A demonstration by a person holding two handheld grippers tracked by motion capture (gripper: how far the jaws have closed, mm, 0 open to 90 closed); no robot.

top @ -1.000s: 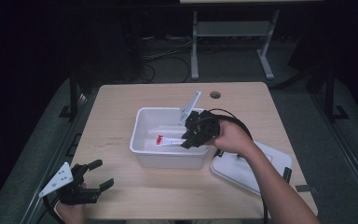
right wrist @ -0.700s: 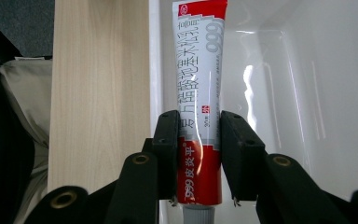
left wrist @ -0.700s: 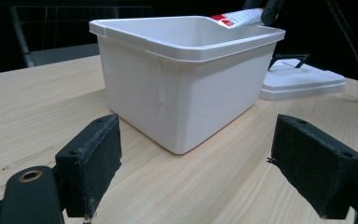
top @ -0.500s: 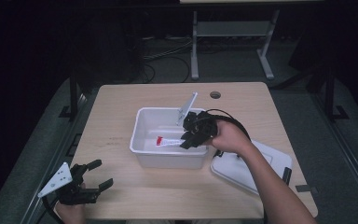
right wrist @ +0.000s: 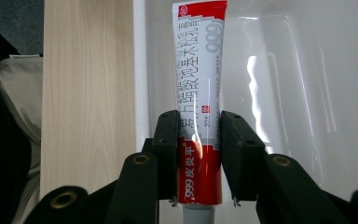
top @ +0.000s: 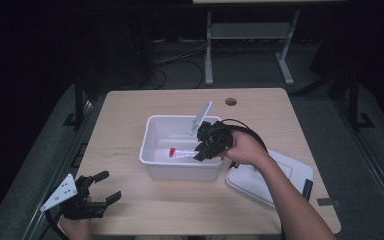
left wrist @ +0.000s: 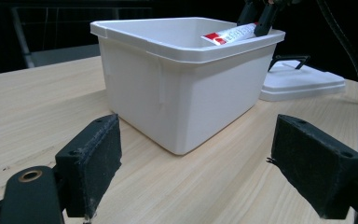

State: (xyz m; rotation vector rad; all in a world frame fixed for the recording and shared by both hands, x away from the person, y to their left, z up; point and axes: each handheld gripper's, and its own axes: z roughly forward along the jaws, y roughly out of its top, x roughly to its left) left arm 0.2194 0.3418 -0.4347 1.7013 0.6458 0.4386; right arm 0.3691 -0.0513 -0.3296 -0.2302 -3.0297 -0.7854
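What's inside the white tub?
A red and white tube, gripped by the right gripper above the tub. The gripper hides part of the tub's floor.

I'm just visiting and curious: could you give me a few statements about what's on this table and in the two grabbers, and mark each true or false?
1. The right gripper is clamped on a red and white tube. True.
2. The tube is held over the bare tabletop, away from any container. False: it is held over the white bin.
3. The left gripper holds the bin's lid. False: its jaws are open with nothing between them, near the front left of the table.
4. A flat white lid lies on the table to the right of the bin. True.
5. The bin lies tipped on its side. False: it stands upright, open side up.
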